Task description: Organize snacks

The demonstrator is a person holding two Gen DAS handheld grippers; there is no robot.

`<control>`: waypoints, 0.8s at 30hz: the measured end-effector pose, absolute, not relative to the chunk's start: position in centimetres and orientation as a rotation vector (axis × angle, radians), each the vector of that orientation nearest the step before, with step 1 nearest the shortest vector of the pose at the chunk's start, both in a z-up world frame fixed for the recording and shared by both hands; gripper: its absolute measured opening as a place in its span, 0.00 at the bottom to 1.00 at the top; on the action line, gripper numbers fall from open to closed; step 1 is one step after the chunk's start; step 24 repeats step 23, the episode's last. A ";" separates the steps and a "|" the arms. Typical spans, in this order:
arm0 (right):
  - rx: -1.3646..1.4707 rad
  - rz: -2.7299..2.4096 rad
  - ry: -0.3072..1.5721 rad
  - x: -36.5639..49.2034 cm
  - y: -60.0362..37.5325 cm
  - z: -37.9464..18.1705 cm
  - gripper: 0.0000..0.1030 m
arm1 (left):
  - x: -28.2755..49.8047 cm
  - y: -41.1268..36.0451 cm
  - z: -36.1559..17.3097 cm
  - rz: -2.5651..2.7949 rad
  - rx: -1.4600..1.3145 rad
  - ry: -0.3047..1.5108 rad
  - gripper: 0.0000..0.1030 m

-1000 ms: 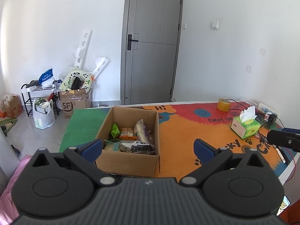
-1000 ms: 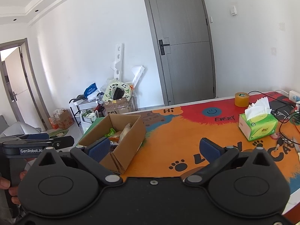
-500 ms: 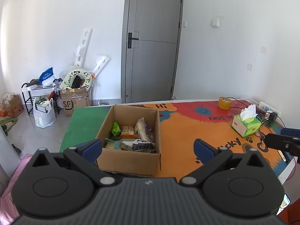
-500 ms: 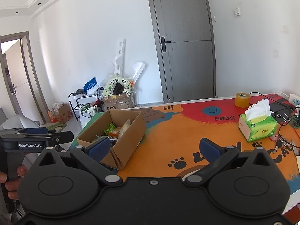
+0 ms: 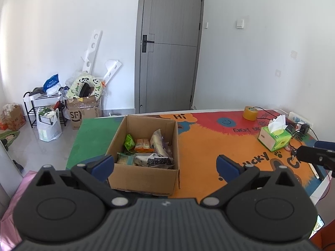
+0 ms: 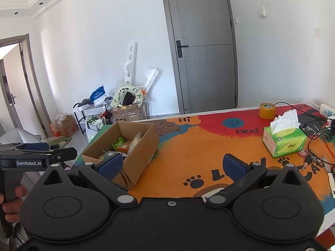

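Observation:
An open cardboard box [image 5: 144, 173] stands on the colourful table mat [image 5: 199, 146] and holds several snack packets [image 5: 144, 146], among them a green one, an orange one and a black-and-white one. The box also shows in the right wrist view [image 6: 138, 161]. My left gripper [image 5: 165, 166] is open and empty, held back from and above the box's near side. My right gripper [image 6: 172, 165] is open and empty, above the orange mat [image 6: 199, 146] to the right of the box. The left gripper's body shows at the left edge of the right wrist view [image 6: 37, 156].
A green tissue box [image 5: 274, 140] and a tape roll [image 5: 250, 113] sit at the table's right, with cables, keys and a power strip [image 6: 326, 109] beyond. A grey door [image 5: 167, 48] and floor clutter with a cardboard box [image 5: 83, 113] lie behind.
Both grippers have drawn slightly back and up from the table, so the box looks a bit farther away. Both stay open and empty.

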State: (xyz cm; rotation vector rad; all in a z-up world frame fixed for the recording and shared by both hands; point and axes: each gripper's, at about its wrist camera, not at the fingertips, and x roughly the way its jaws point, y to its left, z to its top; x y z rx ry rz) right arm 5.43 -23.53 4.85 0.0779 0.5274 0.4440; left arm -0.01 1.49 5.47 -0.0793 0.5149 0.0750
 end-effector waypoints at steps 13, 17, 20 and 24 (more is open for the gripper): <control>0.068 0.437 0.539 5.6 -23.4 4.4 1.00 | 0.1 1.4 5.2 0.066 -0.075 0.513 1.00; 0.071 0.438 0.539 5.5 -23.4 4.4 1.00 | 0.0 1.2 5.2 0.061 -0.075 0.510 1.00; 0.071 0.440 0.539 5.5 -23.4 4.4 1.00 | -0.1 1.4 5.1 0.061 -0.076 0.512 1.00; 0.071 0.440 0.538 5.6 -23.4 4.4 1.00 | -0.1 1.5 5.1 0.063 -0.079 0.511 1.00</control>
